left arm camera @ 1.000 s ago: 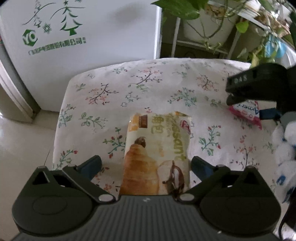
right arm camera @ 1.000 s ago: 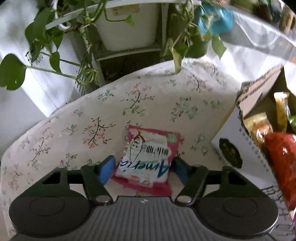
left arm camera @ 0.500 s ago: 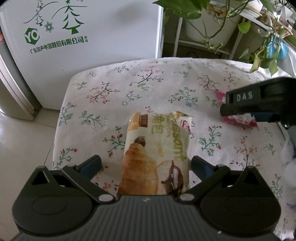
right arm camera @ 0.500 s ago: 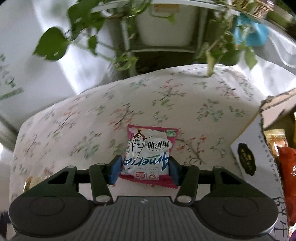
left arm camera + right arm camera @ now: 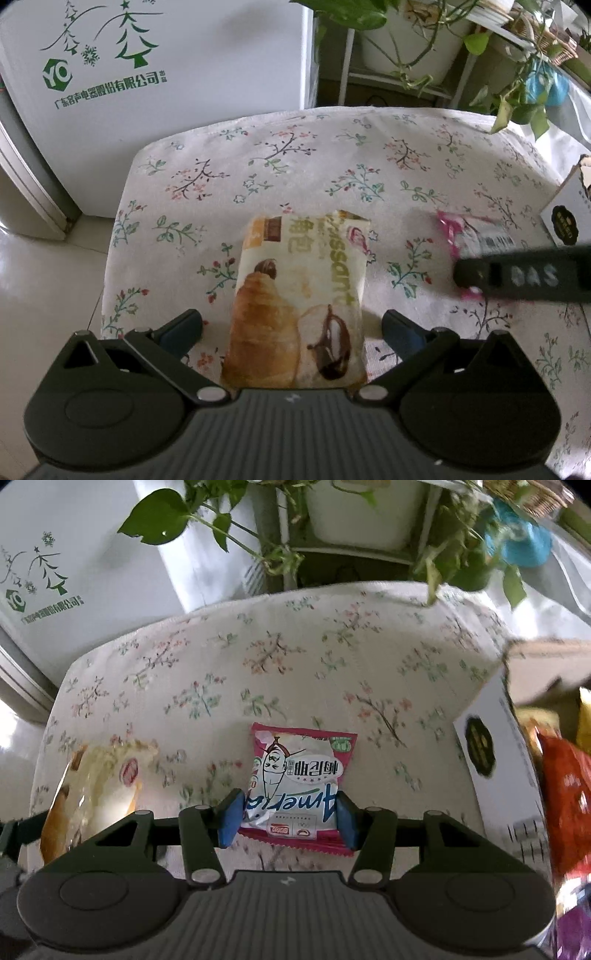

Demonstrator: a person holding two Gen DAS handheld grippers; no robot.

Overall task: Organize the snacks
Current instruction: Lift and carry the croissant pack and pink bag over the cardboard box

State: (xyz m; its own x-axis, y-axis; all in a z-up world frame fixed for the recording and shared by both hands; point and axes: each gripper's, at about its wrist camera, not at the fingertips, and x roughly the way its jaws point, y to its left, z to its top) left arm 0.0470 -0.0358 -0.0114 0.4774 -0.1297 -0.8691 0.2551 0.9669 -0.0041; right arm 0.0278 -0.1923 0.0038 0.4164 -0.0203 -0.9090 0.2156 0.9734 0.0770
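Observation:
A croissant packet (image 5: 299, 295) lies on the floral tablecloth (image 5: 332, 155). My left gripper (image 5: 291, 332) is open, its fingers either side of the packet's near end with gaps on both sides. A pink and white snack packet (image 5: 295, 779) lies on the cloth between my right gripper's blue pads (image 5: 231, 821). My right gripper (image 5: 288, 821) is shut on this packet's near end. The right gripper also shows in the left wrist view (image 5: 524, 277), over the pink packet (image 5: 476, 236). The croissant packet also appears in the right wrist view (image 5: 96, 782).
A cardboard box (image 5: 495, 753) holding several snack bags, one red (image 5: 569, 797), stands at the right. A white fridge (image 5: 147, 74) with green print stands beyond the table at left. A plant stand with trailing leaves (image 5: 406, 44) is behind the table.
My right gripper has swung toward the near left while its jaws narrowed onto the pink packet. My left gripper has stayed put and open around the croissant packet.

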